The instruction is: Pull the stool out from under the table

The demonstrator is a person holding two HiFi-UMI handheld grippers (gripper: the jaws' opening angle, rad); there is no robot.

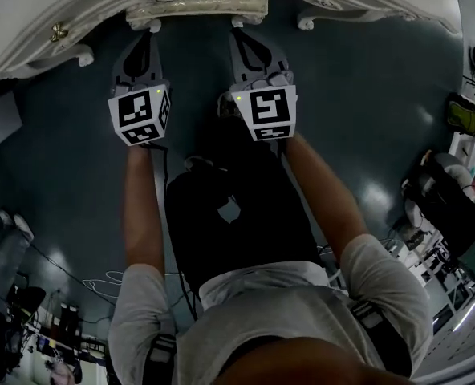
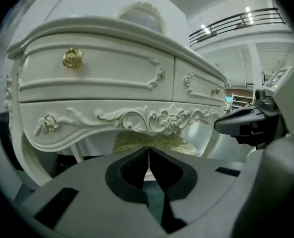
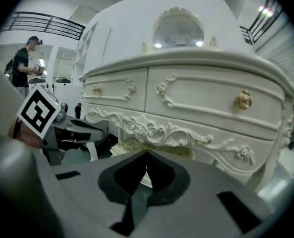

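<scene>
Stool (image 1: 196,6) sits tucked under the white carved bench (image 1: 382,2). Only its pale padded seat & front legs show past the bench edge in head view. In both gripper views the seat lies straight ahead, low, behind the scrolled apron & betw. the bench legs. Judging by that, the pull-out isn't begun.

Left gripper (image 1: 147,37) & right gripper (image 1: 249,35) are held side by side, low over the dark floor (image 1: 366,111), both aimed at the seat front. Prob. reason: lining up w/ the gap under the apron so the stool can be taken at two spots and come out straight, not twisting.

Left fingers (image 2: 132,167): clenched, pads meeting, nothing betw. them. Right fingers (image 3: 162,175): same, pressed together, empty. Neither seems to touch the stool, as the tips look just short of the seat. They'd likely need to spread before grabbing the seat edge or a leg.
</scene>
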